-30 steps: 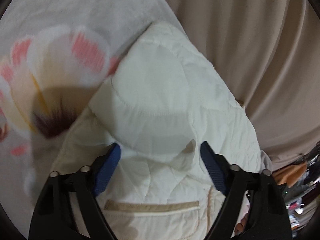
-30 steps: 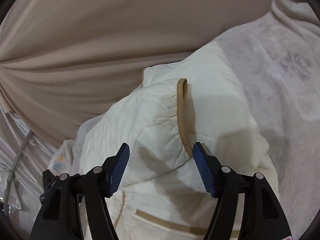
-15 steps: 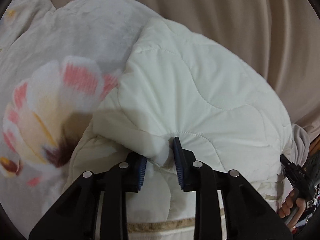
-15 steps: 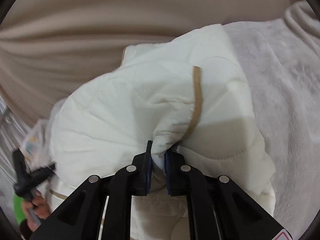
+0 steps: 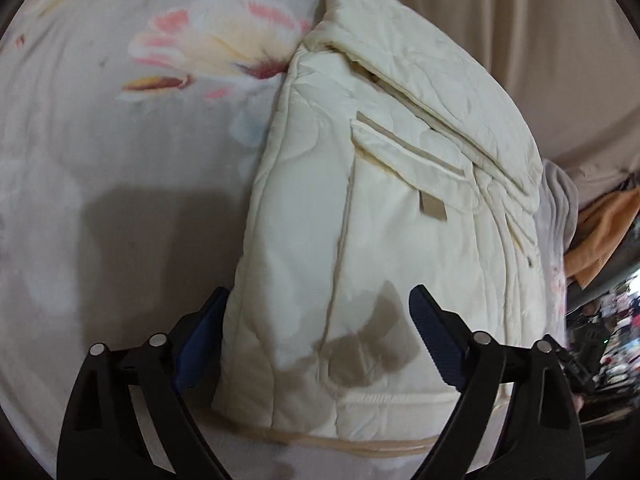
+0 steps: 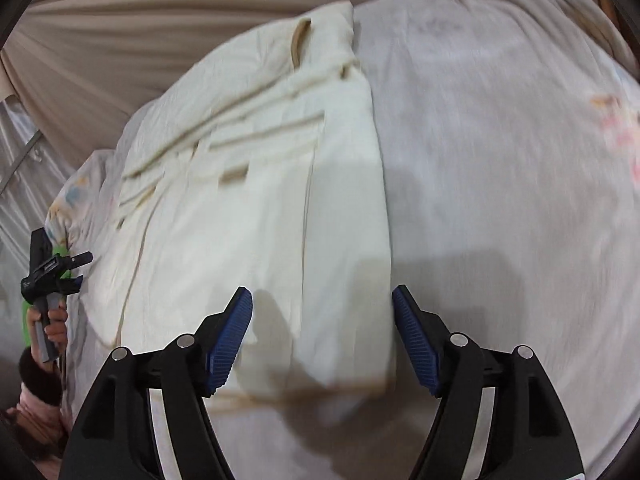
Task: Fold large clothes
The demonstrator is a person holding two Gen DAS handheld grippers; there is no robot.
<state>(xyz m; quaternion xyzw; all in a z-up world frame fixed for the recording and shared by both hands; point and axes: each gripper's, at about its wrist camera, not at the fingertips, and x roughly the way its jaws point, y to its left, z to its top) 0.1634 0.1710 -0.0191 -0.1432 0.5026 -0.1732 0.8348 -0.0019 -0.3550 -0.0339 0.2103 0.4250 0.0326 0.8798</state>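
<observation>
My left tool (image 5: pixel 318 336) hangs with its blue-padded fingers (image 5: pixel 434 340) spread wide apart, gripping nothing, just above the near hem of the cream quilted jacket (image 5: pixel 384 208). The jacket lies folded into a long, narrow bundle on the bed, on a pale fleece blanket (image 5: pixel 120 184) printed with a large pink and yellow flower (image 5: pixel 224 48). One folded edge runs straight down the bundle's left side in this view, and a tan-edged pocket flap (image 5: pixel 404 160) with a small tan tab (image 5: pixel 432 208) faces up. A beige curtain (image 5: pixel 500 12) hangs behind the bed, and an orange cloth (image 5: pixel 604 232) sits past the jacket at the far right. My right tool (image 6: pixel 322 340) is likewise wide open and holds nothing, poised over the jacket's (image 6: pixel 256 184) near end, with its right pad close to the bundle's straight edge; this view is smeared by motion. A tan strip (image 6: pixel 298 42) shows at the jacket's far end, near the beige curtain (image 6: pixel 132 20). The blanket (image 6: pixel 500 184) stretches away on the right. At the left edge of the right wrist view, I see my left hand (image 6: pixel 54 326) around the other tool's black handle.
</observation>
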